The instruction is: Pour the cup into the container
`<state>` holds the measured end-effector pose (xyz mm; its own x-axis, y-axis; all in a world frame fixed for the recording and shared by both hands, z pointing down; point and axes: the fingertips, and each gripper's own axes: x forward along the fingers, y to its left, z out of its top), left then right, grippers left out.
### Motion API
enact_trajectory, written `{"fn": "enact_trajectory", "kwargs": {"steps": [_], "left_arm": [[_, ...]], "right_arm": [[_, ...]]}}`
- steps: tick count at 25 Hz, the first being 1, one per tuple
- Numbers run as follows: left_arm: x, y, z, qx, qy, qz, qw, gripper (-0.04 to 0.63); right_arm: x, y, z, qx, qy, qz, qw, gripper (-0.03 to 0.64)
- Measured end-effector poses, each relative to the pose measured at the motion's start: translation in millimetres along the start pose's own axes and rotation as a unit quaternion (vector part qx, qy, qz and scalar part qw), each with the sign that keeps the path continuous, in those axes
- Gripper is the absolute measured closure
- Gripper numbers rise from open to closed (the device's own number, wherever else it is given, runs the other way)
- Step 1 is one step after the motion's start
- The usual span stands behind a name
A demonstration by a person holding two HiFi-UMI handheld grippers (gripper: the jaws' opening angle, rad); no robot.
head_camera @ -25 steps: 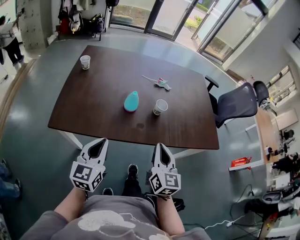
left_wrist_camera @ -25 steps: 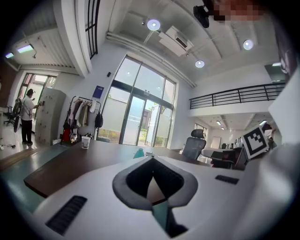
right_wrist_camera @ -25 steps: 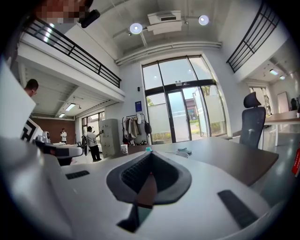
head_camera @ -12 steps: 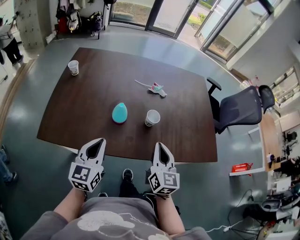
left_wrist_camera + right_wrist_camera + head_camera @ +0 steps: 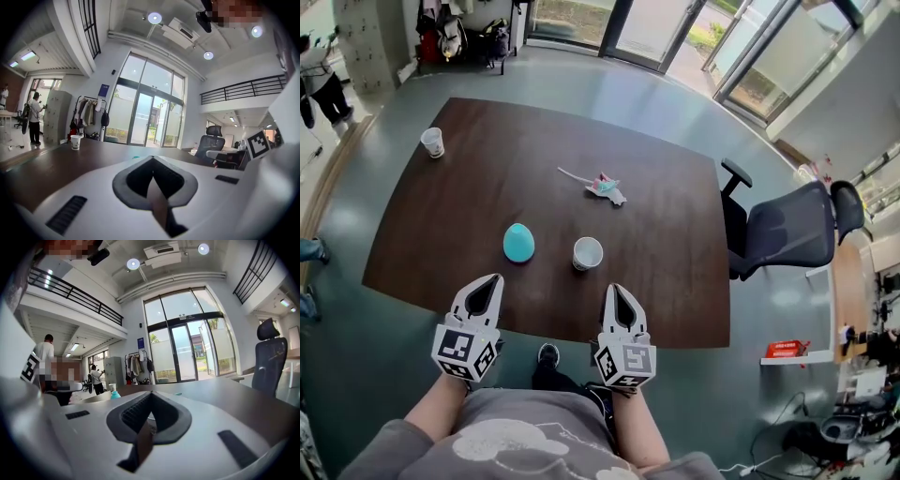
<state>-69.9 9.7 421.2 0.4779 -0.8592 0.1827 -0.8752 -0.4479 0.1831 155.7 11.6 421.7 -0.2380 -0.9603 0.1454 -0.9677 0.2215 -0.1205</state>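
The left tongs [image 5: 493, 280] and the right tongs [image 5: 617, 289] are held side by side in front of the person's waist, well apart, both pointing forward and close to level. Each pair of jaws is pressed together with nothing between them. The left marker cube [image 5: 467, 352] and right marker cube [image 5: 626, 363] sit at the rear of each tool, and the bare left forearm [image 5: 439, 411] and right forearm [image 5: 639, 439] run back toward the body.

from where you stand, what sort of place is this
Probably an open office or workspace hall: a big dark meeting table, an office chair beside it, tall glass doors and a railed mezzanine above.
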Motion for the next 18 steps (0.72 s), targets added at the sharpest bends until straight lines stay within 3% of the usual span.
{"fn": "enact_trajectory", "kwargs": {"steps": [9, 18], "left_arm": [[38.4, -8.7, 9.2, -0.001, -0.019, 0.039, 0.9991, 0.589], [36.0, -7.0, 5.9, 0.012, -0.005, 0.058, 0.9982, 0.588]], "right_arm": [[38.8, -36.7, -0.6, 0.003, 0.005, 0.042, 0.999, 0.629], [45.5, -31.6, 6.2, -0.005, -0.015, 0.063, 0.998, 0.629]]}}
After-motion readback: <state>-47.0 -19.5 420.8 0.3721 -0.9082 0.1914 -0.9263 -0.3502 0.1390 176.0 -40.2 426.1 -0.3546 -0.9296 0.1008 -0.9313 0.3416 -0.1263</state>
